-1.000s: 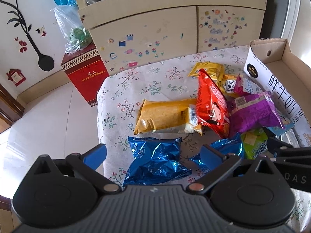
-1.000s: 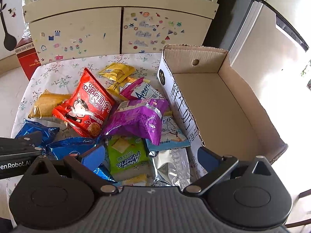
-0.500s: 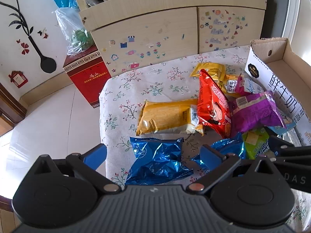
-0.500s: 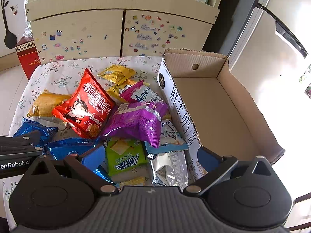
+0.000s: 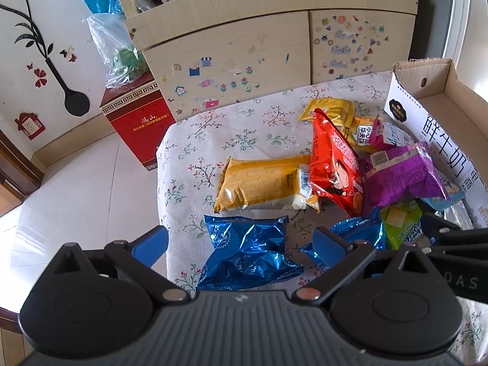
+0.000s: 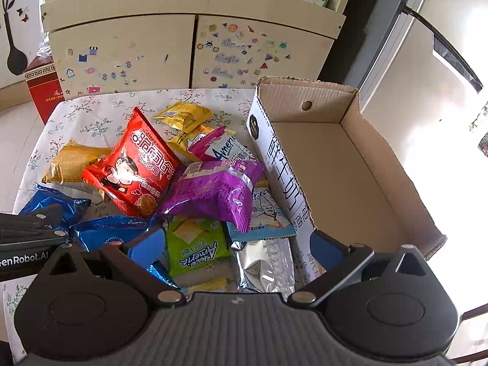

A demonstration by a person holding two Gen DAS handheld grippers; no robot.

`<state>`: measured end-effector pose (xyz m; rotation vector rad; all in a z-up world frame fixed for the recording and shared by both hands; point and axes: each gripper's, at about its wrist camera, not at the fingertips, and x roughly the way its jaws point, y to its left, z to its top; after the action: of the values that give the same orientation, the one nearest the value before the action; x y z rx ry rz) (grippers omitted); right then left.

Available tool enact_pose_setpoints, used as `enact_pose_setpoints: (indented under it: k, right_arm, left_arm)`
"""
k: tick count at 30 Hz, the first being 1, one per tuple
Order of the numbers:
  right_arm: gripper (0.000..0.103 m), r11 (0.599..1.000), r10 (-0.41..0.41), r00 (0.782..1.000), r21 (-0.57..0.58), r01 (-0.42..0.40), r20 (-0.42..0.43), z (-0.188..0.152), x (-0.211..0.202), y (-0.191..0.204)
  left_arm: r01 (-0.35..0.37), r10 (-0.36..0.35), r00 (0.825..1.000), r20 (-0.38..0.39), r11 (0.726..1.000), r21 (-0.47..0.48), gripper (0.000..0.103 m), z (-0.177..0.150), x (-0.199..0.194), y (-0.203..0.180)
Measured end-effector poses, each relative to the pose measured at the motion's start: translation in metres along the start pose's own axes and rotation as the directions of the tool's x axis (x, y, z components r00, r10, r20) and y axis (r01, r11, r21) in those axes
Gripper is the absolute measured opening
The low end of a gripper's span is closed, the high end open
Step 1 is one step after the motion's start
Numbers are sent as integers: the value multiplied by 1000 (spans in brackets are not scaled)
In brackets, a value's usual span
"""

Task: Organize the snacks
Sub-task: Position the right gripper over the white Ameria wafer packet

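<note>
Left wrist view: left gripper (image 5: 241,241) jaws wide apart, nothing held, hovering over a crinkled blue foil packet (image 5: 248,253) near the front edge of the floral tabletop (image 5: 213,128). Right wrist view: right gripper (image 6: 233,245) also spread and empty, above a green cracker pack (image 6: 195,245) and a silver foil pack (image 6: 265,262). Snacks lie piled just left of the empty cardboard box (image 6: 335,164): red chip bag (image 6: 134,164) tilted over an orange-yellow pack (image 6: 73,161), purple bag (image 6: 213,189) lying over a light-blue pack (image 6: 265,213), small yellow sachet (image 6: 183,114) at the back. Nothing in the box yet, so sorting looks barely started.

Handling guess: all light, soft, air-puffed pouches; foil is slick and crushes easily. Best bite is a flat crimped seam or corner, not the puffed middle. Blue packet lies apart from the pile, easiest first pick; overlapping bags may drag neighbours.
</note>
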<state>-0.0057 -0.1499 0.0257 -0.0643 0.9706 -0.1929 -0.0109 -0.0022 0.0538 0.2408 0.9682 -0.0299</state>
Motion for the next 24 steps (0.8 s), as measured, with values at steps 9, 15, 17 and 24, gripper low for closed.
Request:
enact_pose_setpoints:
  k: [9,15,17,24]
  right_arm:
    - [103,1000,3,1000,-6,-3,6,-1,-2,2]
    - [103,999,30,999,-18,-30,22,-2,-5,2]
    - [103,999,33,999,-25,-33,28,-2,-5,2]
    - [103,994,107,994,-11,-107,31,-3,-5,-10]
  left_arm:
    - [4,-4,1000,3,1000,0,97,-1,-2,0]
    - [8,-8,1000,4,1000,0,97,-2,-2,0]
    - [11,-11,1000,3,1000,1,97,-2,-2,0]
    - [74,-74,997,8,997,-17,98,-4,-4,3]
